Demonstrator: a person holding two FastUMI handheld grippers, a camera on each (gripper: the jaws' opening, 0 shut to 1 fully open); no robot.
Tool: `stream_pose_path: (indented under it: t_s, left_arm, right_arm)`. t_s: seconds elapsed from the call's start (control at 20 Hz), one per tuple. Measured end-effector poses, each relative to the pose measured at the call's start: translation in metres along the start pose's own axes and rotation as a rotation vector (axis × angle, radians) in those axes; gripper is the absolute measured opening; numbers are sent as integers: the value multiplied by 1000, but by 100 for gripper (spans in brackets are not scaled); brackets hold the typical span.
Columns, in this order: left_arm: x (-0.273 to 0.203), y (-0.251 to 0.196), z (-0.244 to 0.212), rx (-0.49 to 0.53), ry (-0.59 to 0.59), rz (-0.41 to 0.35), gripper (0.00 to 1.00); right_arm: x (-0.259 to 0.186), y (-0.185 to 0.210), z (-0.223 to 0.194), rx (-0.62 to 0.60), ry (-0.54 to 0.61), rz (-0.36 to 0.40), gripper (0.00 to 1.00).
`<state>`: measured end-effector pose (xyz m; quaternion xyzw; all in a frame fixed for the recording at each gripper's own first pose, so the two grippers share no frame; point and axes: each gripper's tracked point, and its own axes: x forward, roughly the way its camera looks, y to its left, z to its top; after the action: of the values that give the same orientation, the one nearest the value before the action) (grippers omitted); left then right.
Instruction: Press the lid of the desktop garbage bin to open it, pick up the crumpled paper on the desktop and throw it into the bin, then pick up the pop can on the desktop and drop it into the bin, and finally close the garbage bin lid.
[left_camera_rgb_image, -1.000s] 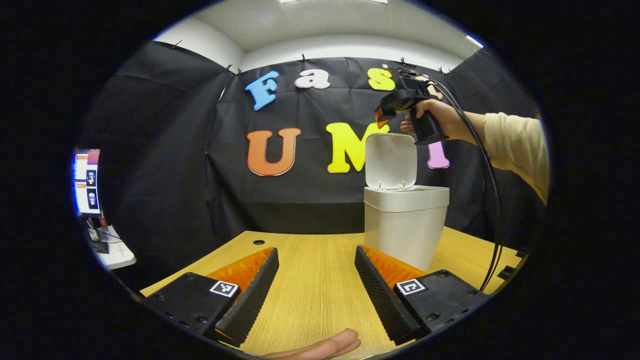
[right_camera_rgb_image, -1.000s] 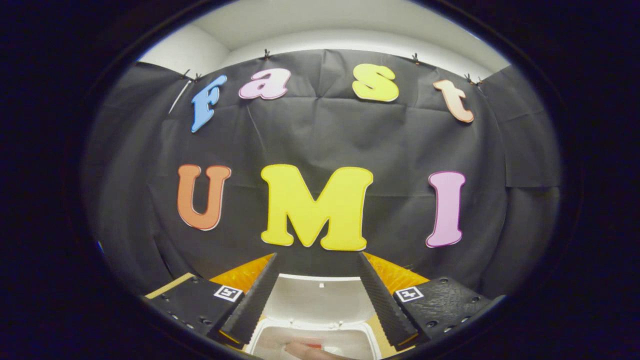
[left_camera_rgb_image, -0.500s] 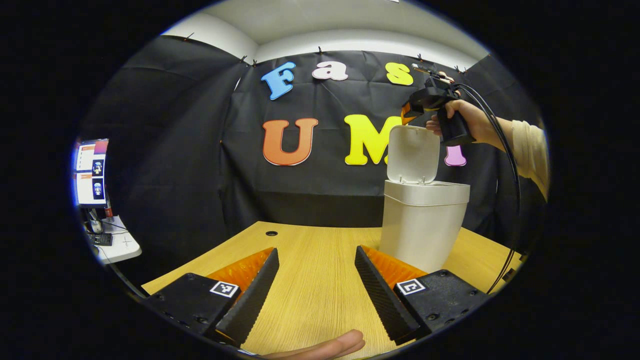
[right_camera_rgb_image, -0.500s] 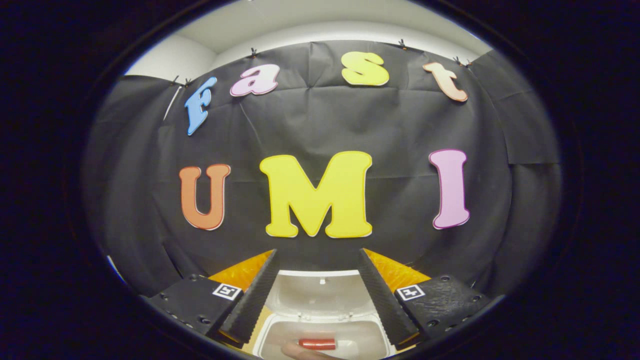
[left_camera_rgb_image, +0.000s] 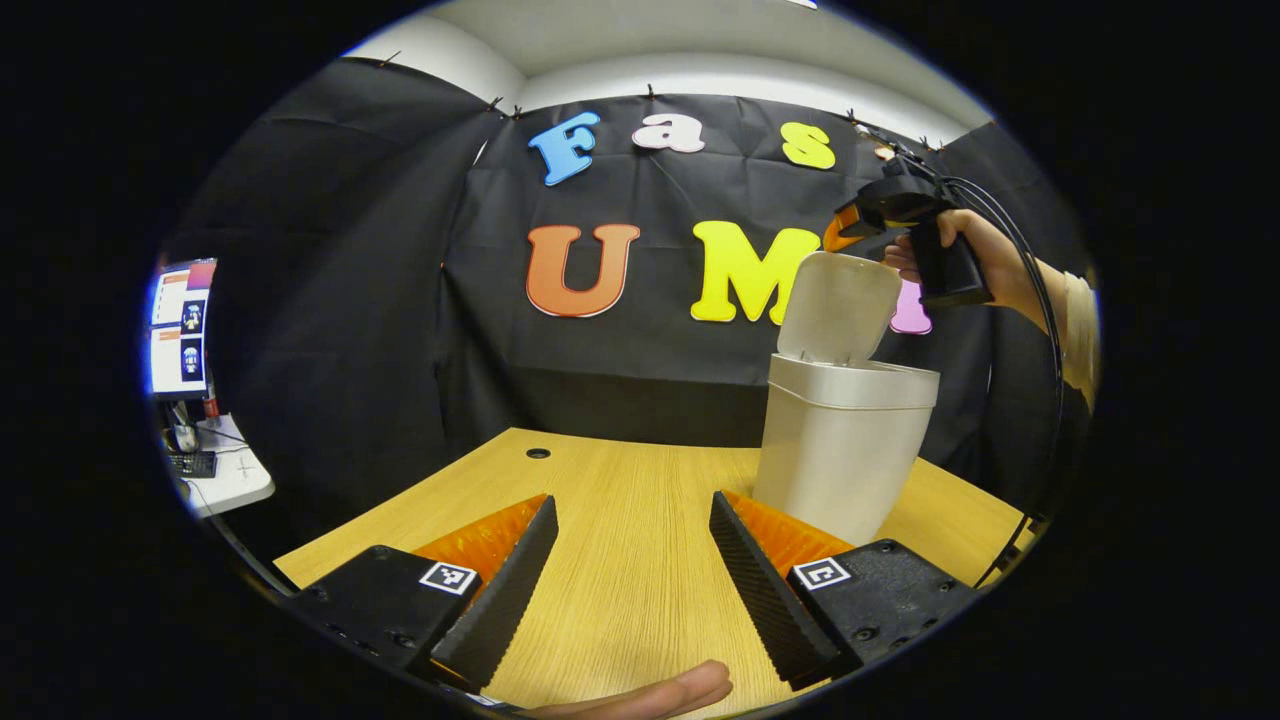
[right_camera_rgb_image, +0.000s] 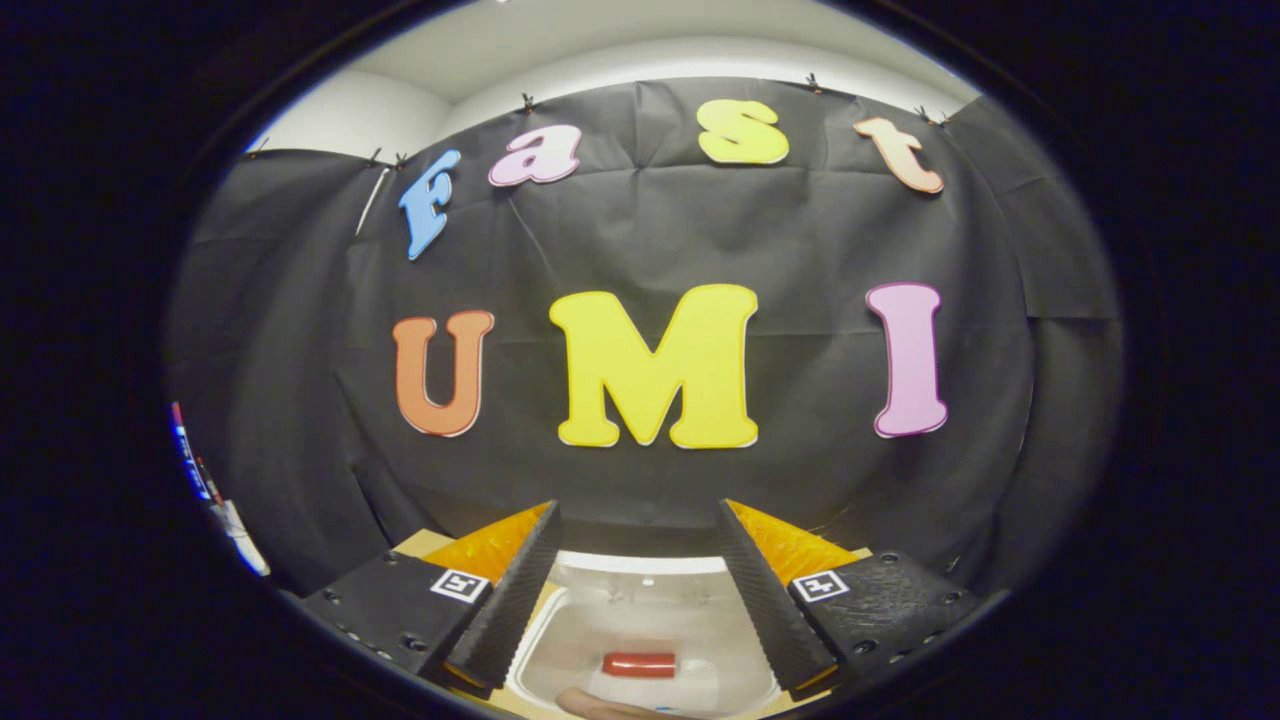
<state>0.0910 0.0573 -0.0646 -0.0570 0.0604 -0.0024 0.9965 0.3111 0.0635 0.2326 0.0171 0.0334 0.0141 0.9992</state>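
lid: the lid (left_camera_rgb_image: 838, 305) stands raised at the upper right of the left gripper view, hinged at the far rim of the bin and leaning a little forward over the mouth; it looks like thin, light, stiff plastic, smooth and likely slippery, so a push from behind its top edge should serve better than a pinch
bin: the bin (left_camera_rgb_image: 840, 455) sits on the bench at centre right of the left gripper view; probably light enough to skid or tip if the lid is shoved sideways, so I judge a downward press safest
can: a red pop can (right_camera_rgb_image: 639, 664) lies on its side inside the bin, at the bottom centre of the right gripper view; closing looks like the step left
right tool: the right tool (left_camera_rgb_image: 850, 222) hangs just behind the lid's top edge, contact unclear; in its own view the fingers spread wide, gripping nothing
left tool: the left tool (left_camera_rgb_image: 628, 575) hovers low over the bench (left_camera_rgb_image: 620, 500), wide apart and empty
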Motion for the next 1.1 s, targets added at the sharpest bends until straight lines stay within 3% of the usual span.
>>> stream_pose_path:
  t_s: [0.55,0.8,1.1]
  left_arm:
    - [5,0,-8,18,30,19,99]
    - [5,-9,-10,44,26,1,99]
    - [13,-26,-21,69,34,-41,99]
  right_arm:
    - [-29,-6,-65,27,132,51,94]
    - [-37,-5,-107,57,255,54,97]
    - [-48,-12,-131,11,279,53,96]
